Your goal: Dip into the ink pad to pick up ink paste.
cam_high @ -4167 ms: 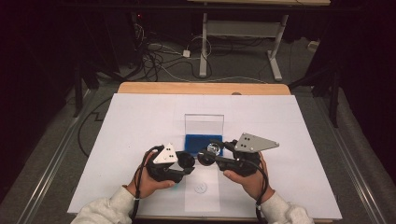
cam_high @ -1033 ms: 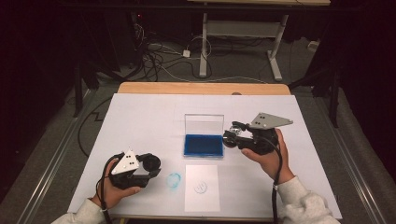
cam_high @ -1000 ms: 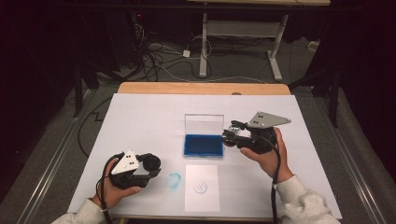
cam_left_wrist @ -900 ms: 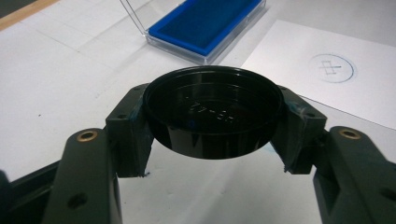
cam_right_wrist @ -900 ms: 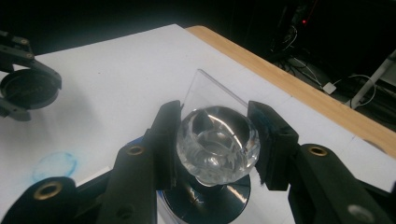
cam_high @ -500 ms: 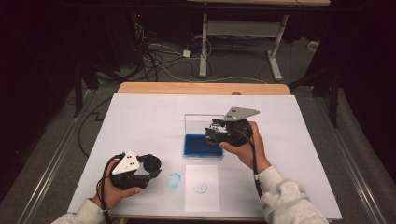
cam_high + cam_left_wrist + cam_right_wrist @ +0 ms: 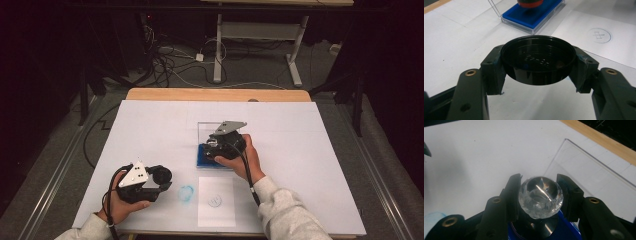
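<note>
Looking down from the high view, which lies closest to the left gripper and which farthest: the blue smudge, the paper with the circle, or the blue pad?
1. Blue smudge, just beside the left gripper.
2. Paper with the circle, past the smudge.
3. Blue pad, farthest, under the right gripper.

A white sheet (image 7: 150, 130) covers the table, with the wooden table edge (image 7: 215, 94) showing along the far side. Near the front lies a paper sheet (image 7: 216, 210) marked with a small printed circle (image 7: 214, 201), and just to its left is a pale blue smudge (image 7: 186, 193). Beyond the table, cables (image 7: 170, 55) tangle on the dark floor beside a white desk frame (image 7: 260, 35).
</note>
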A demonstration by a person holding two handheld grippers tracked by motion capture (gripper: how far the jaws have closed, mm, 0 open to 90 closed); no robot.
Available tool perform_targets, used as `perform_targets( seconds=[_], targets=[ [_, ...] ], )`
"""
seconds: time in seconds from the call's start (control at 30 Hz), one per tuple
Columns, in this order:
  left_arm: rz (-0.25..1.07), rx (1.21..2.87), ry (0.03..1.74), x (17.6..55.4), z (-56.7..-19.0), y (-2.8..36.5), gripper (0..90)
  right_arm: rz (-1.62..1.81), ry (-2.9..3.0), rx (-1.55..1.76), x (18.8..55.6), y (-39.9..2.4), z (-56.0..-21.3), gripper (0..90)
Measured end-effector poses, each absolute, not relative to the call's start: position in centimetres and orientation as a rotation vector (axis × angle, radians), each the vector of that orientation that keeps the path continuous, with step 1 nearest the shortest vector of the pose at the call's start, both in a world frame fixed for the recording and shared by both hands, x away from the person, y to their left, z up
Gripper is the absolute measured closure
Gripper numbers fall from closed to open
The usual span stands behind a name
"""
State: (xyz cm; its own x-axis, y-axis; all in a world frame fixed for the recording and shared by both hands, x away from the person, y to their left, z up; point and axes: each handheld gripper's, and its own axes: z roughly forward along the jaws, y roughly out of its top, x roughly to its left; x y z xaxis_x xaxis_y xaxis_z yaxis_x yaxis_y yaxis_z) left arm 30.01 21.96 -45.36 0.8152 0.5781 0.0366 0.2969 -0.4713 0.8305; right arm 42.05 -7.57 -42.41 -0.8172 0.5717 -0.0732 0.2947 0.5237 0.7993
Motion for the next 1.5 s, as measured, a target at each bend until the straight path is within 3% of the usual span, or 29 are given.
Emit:
perform_targets(
  seconds=[1.5],
  targets=[
    [0.396,2.172,0.586,30.2,-45.4,21.6,36.8,1.166,2.441,0.760,41.9,-6.4,-44.2,57.0]
  ],
)
